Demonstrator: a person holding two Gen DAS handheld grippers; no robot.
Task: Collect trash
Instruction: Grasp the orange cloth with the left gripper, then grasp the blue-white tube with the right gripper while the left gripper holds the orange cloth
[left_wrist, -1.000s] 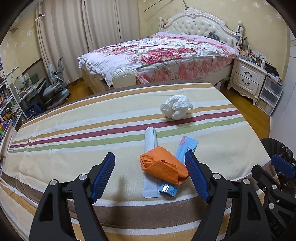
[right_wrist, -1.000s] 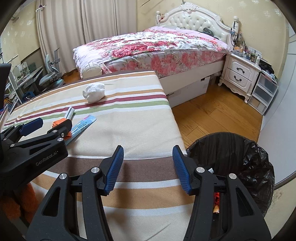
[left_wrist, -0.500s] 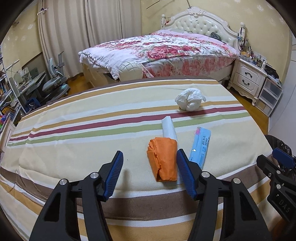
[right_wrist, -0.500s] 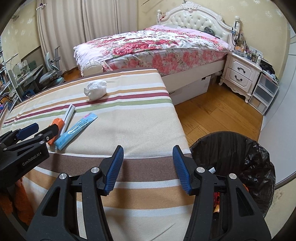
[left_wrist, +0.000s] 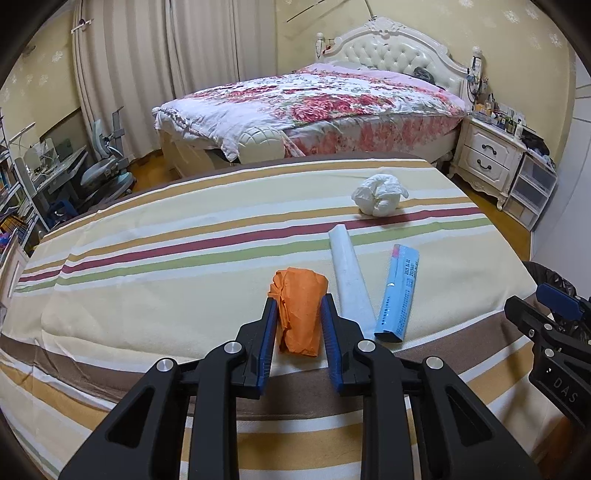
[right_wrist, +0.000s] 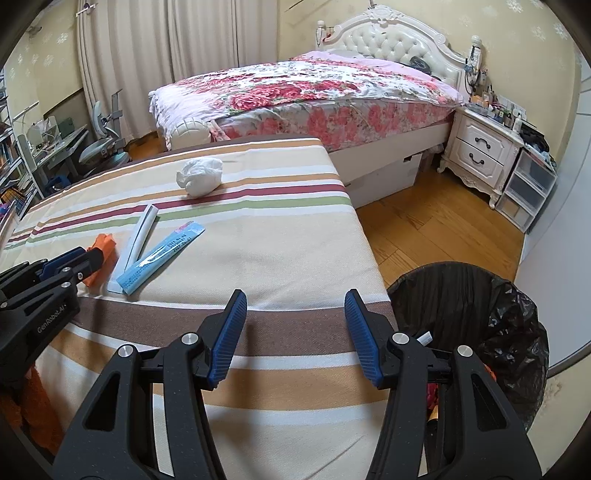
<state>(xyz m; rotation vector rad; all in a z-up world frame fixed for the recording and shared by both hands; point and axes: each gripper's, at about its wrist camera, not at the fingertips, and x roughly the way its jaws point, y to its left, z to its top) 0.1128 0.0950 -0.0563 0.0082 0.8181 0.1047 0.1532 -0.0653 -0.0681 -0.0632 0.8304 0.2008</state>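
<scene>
The orange crumpled paper (left_wrist: 300, 314) lies on the striped table (left_wrist: 147, 295), between the jaws of your left gripper (left_wrist: 299, 325); these jaws have just been closing and now clamp on it. Just beside them, to the right, lie the white strip (left_wrist: 349, 273) and the blue packet (left_wrist: 400, 291); further ahead is the white paper ball (left_wrist: 378, 194). Your right gripper (right_wrist: 295, 332) has its jaws apart and empty, beside the black trash bin (right_wrist: 480, 314); the bin already holds some items, so four pieces remain.
</scene>
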